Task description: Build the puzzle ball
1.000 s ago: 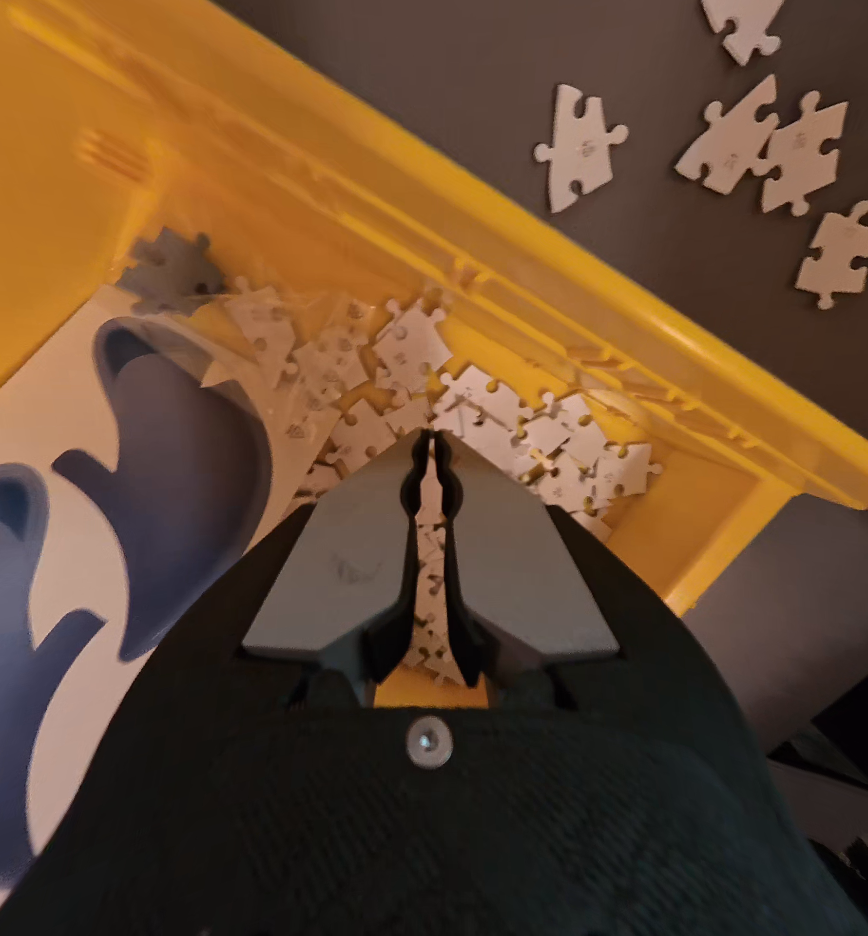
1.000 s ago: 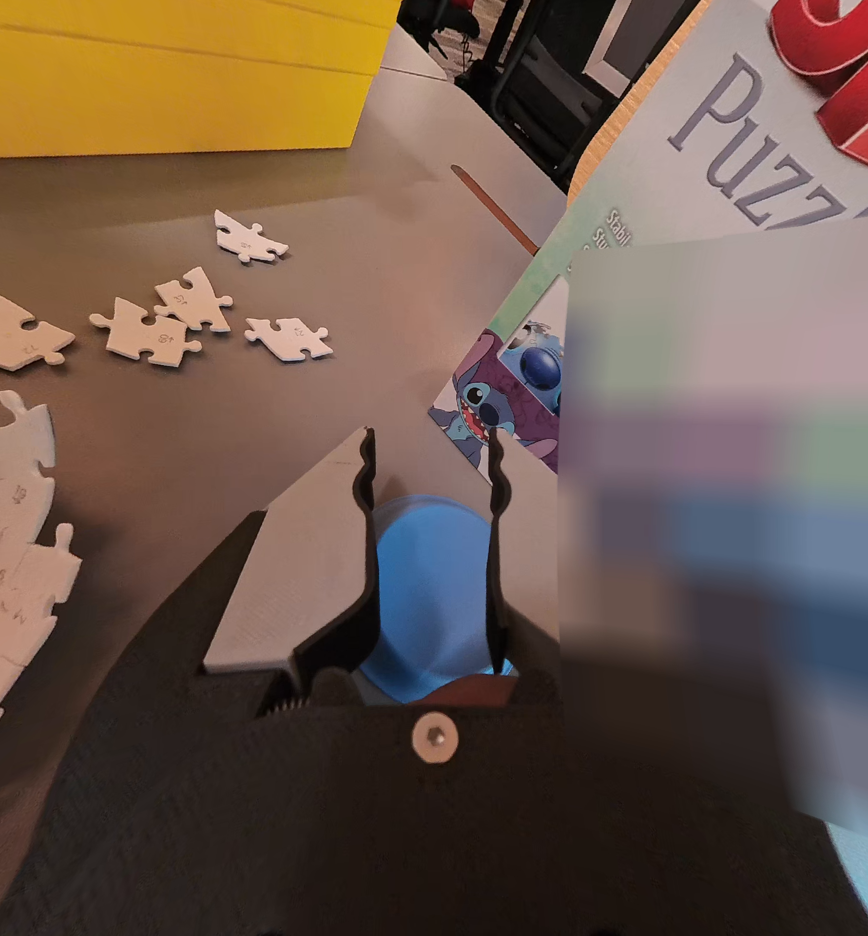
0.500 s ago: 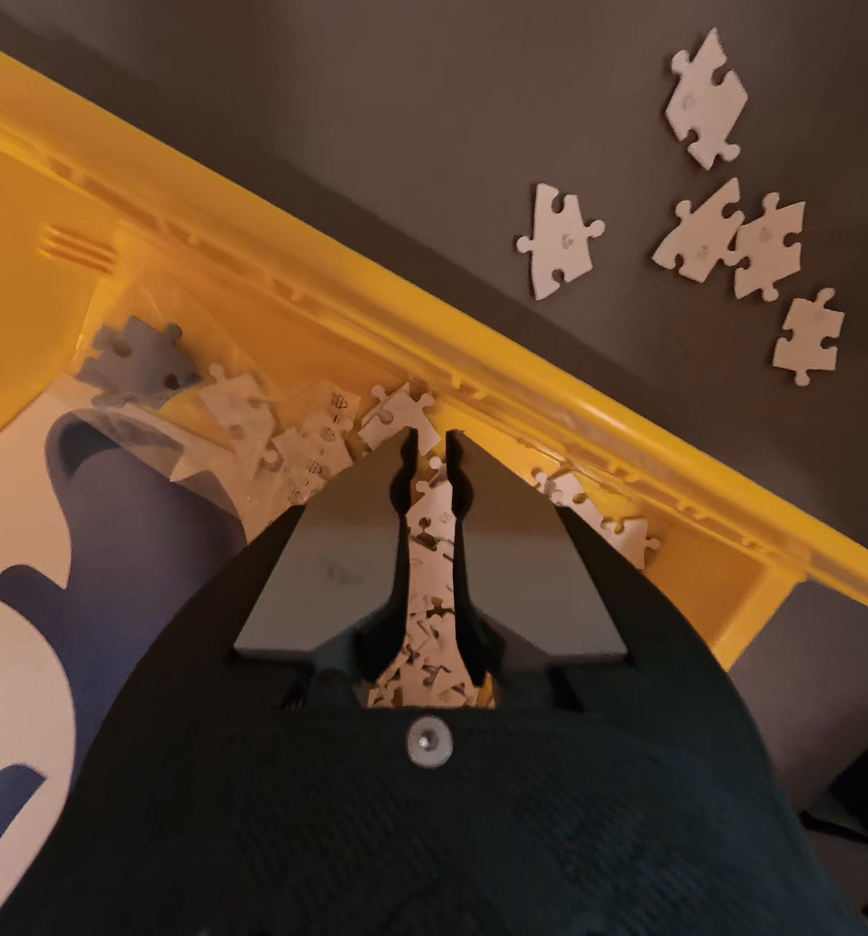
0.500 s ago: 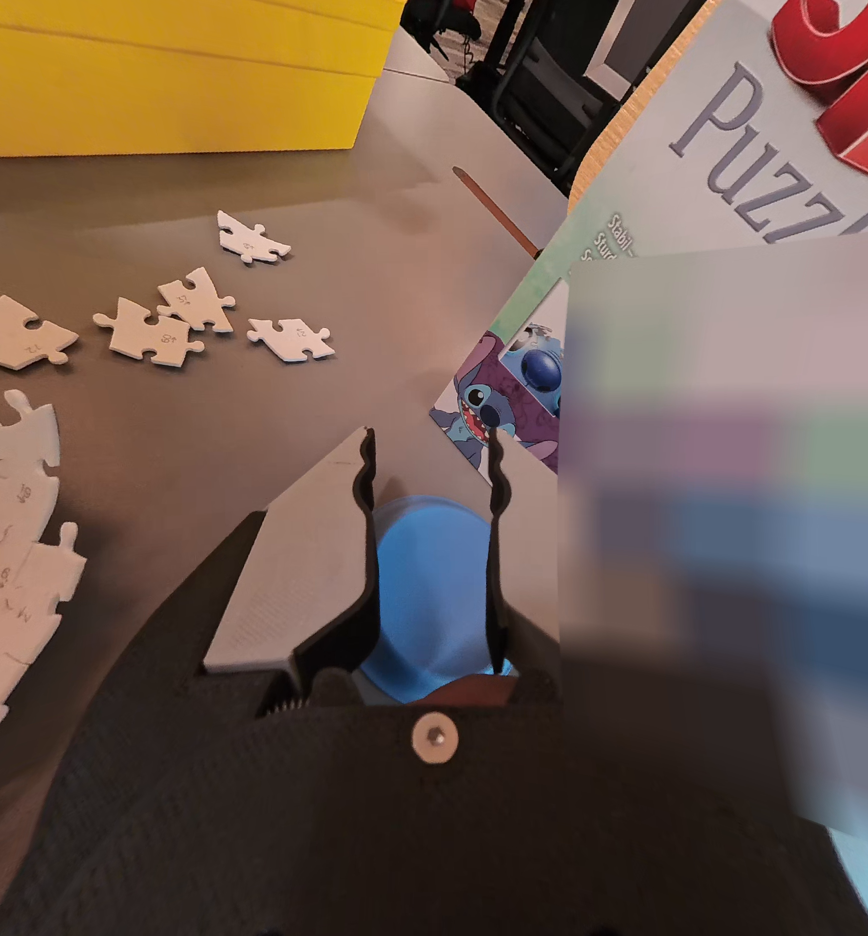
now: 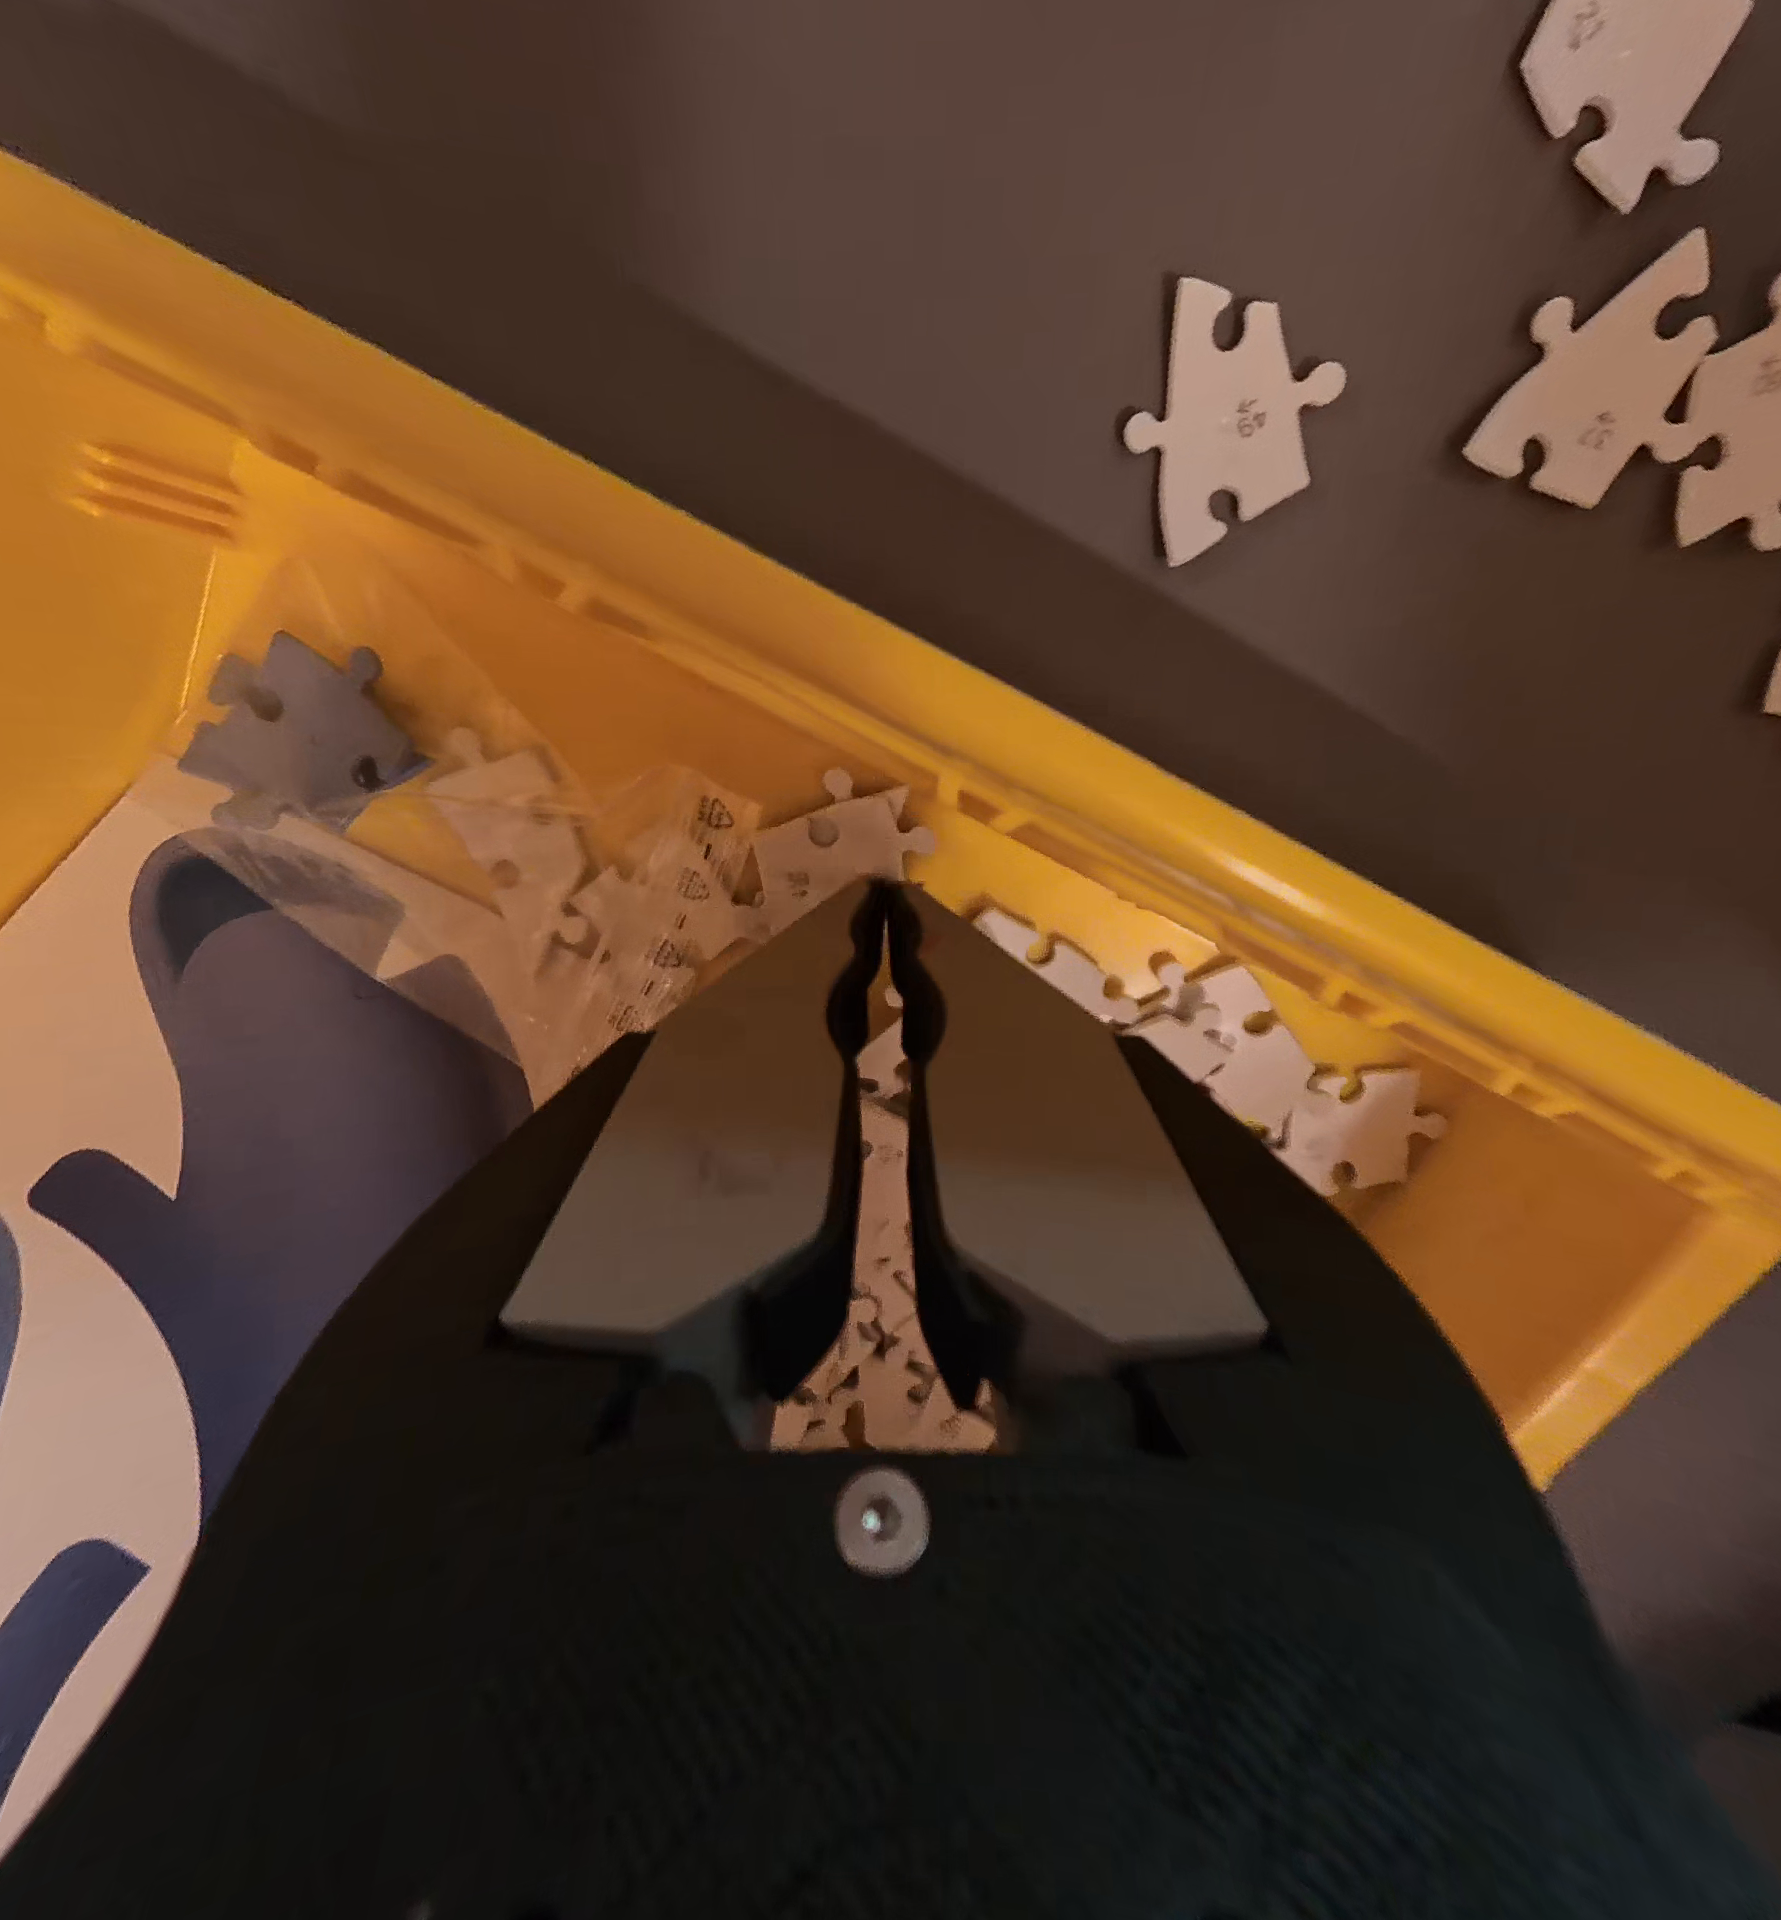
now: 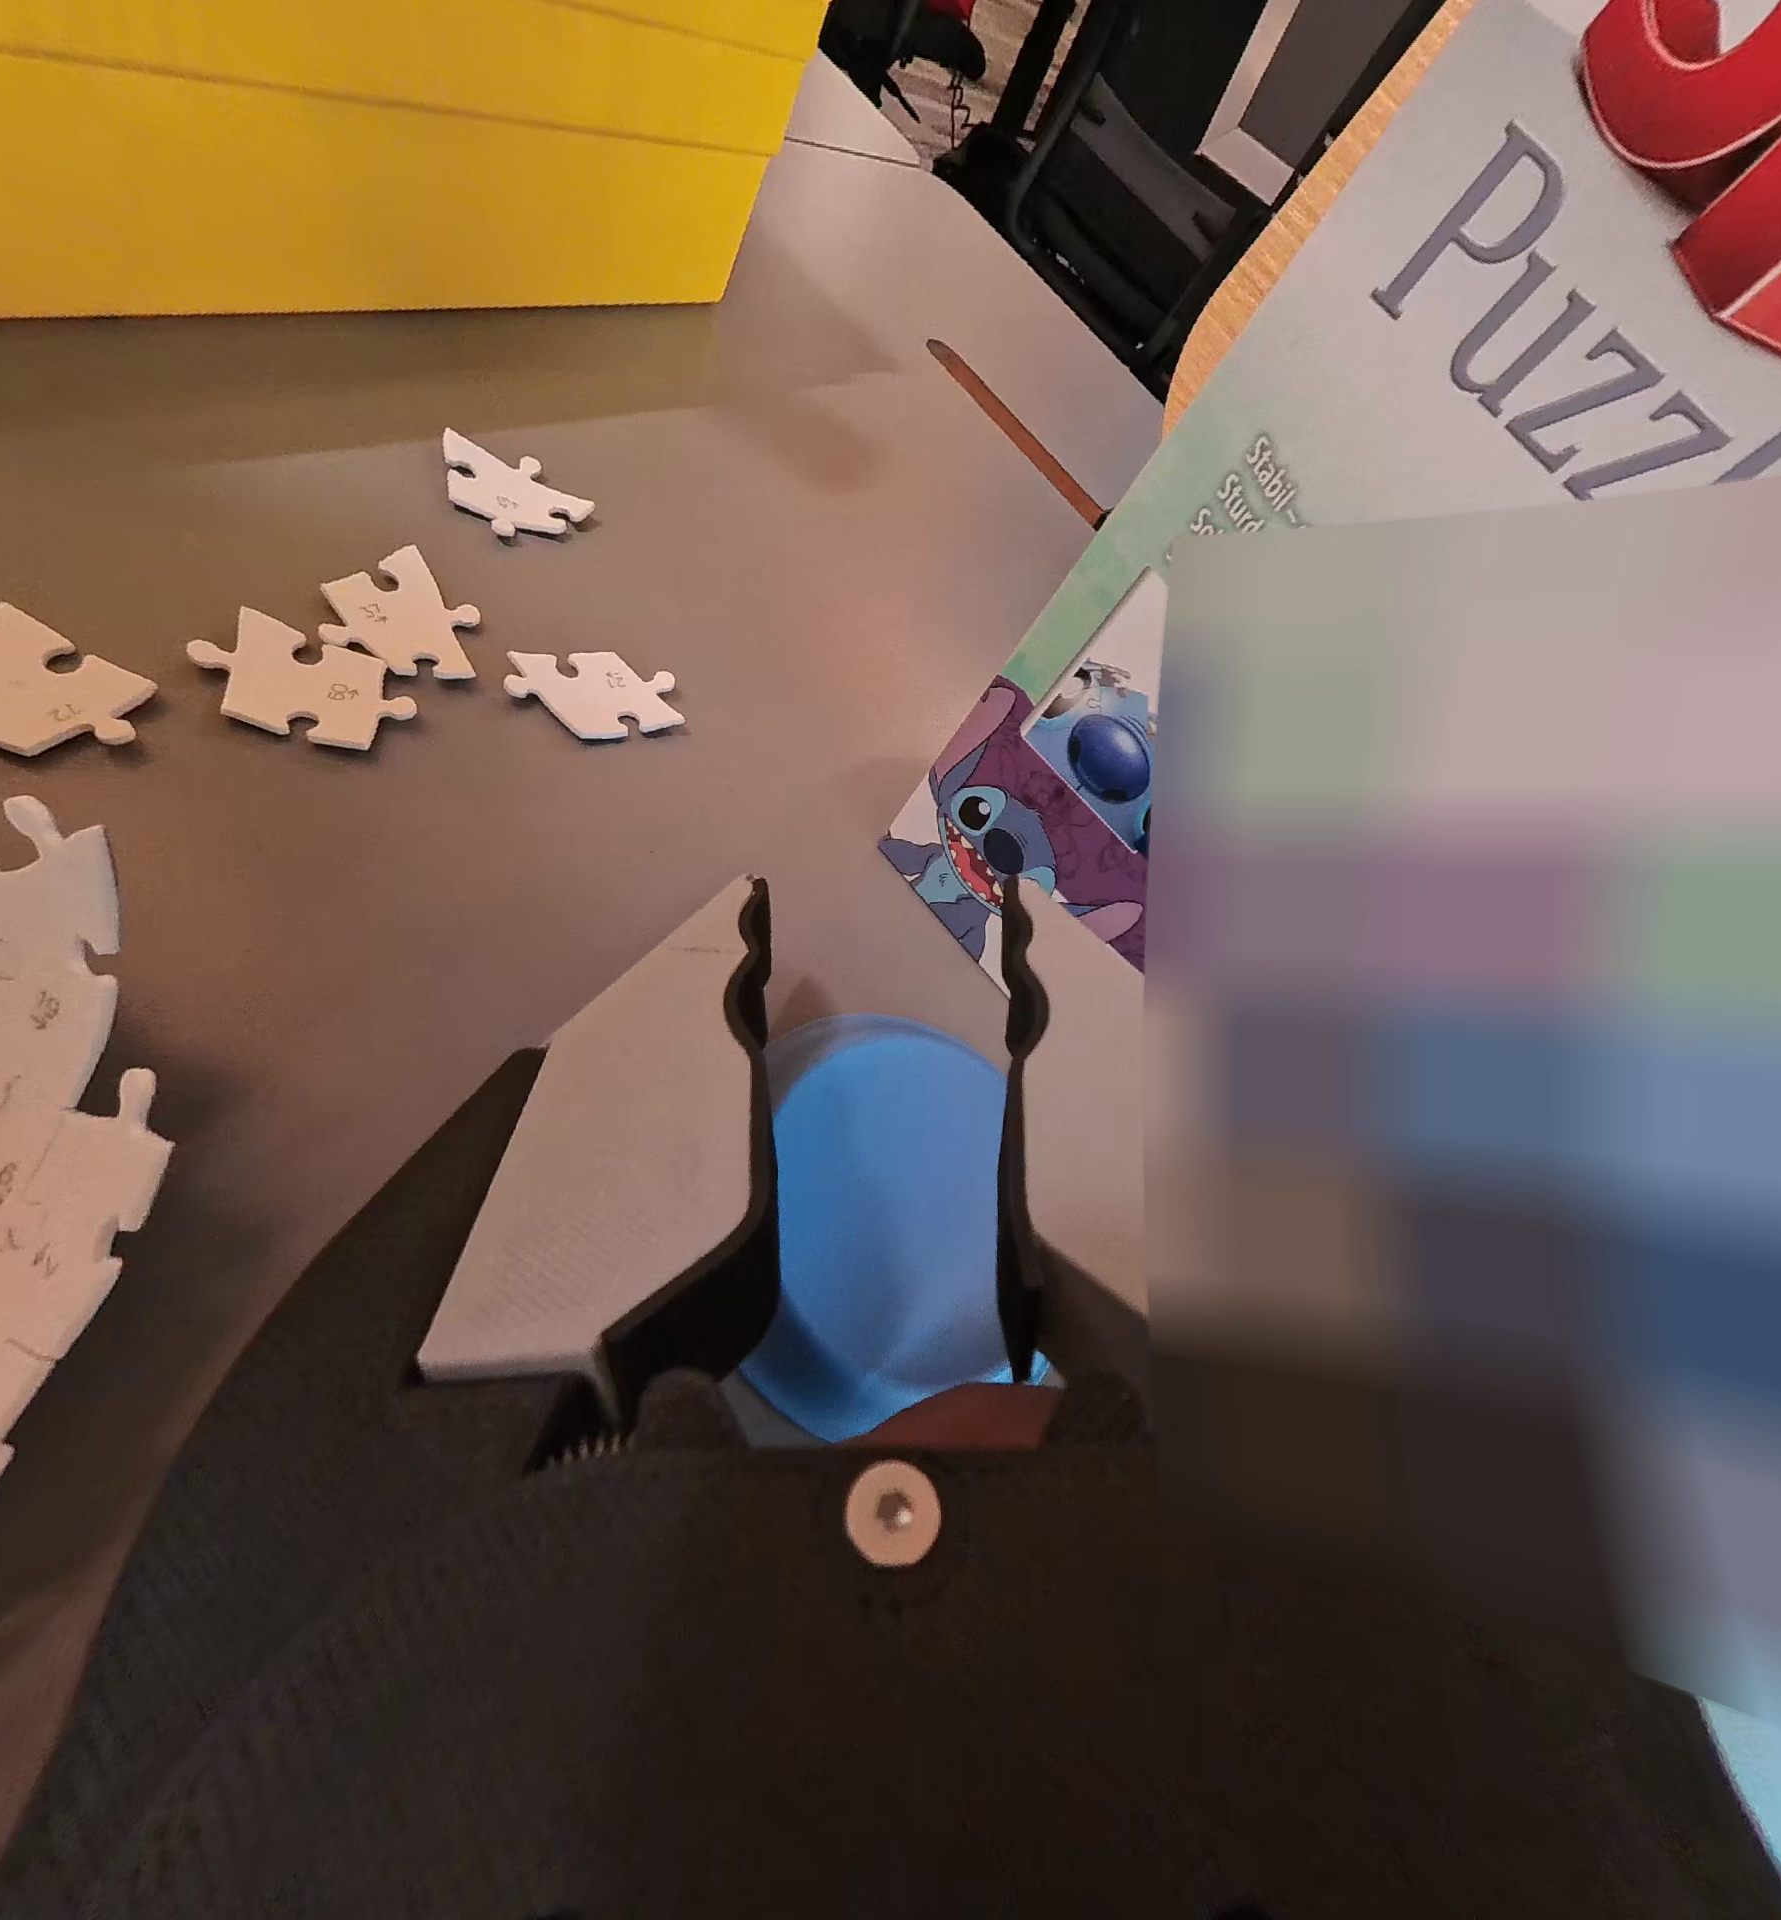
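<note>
1. Two grippers, two jobs. In the left wrist view, the left side of the yellow crate (image 5: 1073,727) held a printed sheet (image 5: 86,1039) and one grey piece (image 5: 294,727) in the corner.
2. Middle: the left gripper (image 5: 884,909) was inside the crate, tips pressed together and pointing at the crate's long wall. A white piece (image 5: 844,836) lay touching the tips, just ahead of them, against the wall. I could not tell whether the tips had nipped that piece or the film of the clear bag (image 5: 657,883).
3. Right of the jaws, more bagged pieces (image 5: 1239,1049) ran along the wall. Beyond the rim, loose pieces (image 5: 1239,416) lay backs-up on the grey table (image 5: 865,260).
4. Right wrist view, far left: the partly joined shell (image 6: 13,1143) lay on the table, well left of the tool – the ball so far.
5. The right gripper (image 6: 886,914) was released, jaws apart, with a blue dome (image 6: 886,1195) showing in the gap; contact was unclear. The puzzle box (image 6: 1333,416) stood just to the right.
6. Judgement: the next piece lay dead ahead of the left tool, so the left was the nearer hand – lift up and back over the rim, toward the shell.
</note>
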The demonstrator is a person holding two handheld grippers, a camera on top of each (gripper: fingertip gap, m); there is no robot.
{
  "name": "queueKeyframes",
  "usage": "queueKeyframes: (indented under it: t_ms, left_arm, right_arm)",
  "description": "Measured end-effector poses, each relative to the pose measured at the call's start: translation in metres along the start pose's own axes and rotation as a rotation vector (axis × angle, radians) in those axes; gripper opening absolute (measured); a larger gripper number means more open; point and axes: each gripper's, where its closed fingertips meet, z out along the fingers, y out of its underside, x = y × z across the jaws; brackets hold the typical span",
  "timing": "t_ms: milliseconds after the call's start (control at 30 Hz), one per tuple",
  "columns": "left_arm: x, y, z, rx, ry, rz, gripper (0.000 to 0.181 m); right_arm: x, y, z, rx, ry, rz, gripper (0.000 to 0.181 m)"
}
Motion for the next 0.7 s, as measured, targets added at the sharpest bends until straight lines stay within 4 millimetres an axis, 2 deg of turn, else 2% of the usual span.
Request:
queueKeyframes:
  t_ms: [267,333,400,433,467,567,633,700]
  left_arm:
    - [-0.003,-0.003,-0.016,0.041,-0.009,-0.007,0.000]
    - [0.003,-0.002,-0.013,0.033,0.019,0.005,0.000]
    - [0.000,0.000,-0.005,0.006,-0.012,0.015,0.002]
    - [-0.004,0.000,-0.001,0.001,-0.044,0.017,0.019]
    - [-0.006,0.000,0.001,-0.004,-0.056,0.021,0.029]
    - [-0.004,-0.005,0.002,0.021,-0.043,0.019,0.029]
    - [-0.010,-0.006,0.003,0.029,-0.083,0.023,0.020]
    - [-0.012,-0.006,0.003,0.030,-0.095,0.031,0.020]
  right_arm:
    - [-0.002,0.000,0.000,-0.002,-0.005,-0.005,0.041]
    - [-0.002,0.000,0.001,-0.004,-0.006,-0.004,0.041]
    - [-0.002,0.001,0.001,-0.006,-0.006,-0.006,0.041]
    - [-0.002,0.001,0.001,-0.006,-0.004,-0.007,0.041]
    - [-0.002,0.001,0.001,-0.004,-0.003,-0.007,0.041]
    - [-0.001,-0.001,0.000,0.001,0.001,-0.004,0.041]
    - [-0.001,0.000,0.000,0.000,0.000,-0.004,0.041]
    - [-0.001,0.000,0.000,-0.003,-0.002,-0.006,0.041]
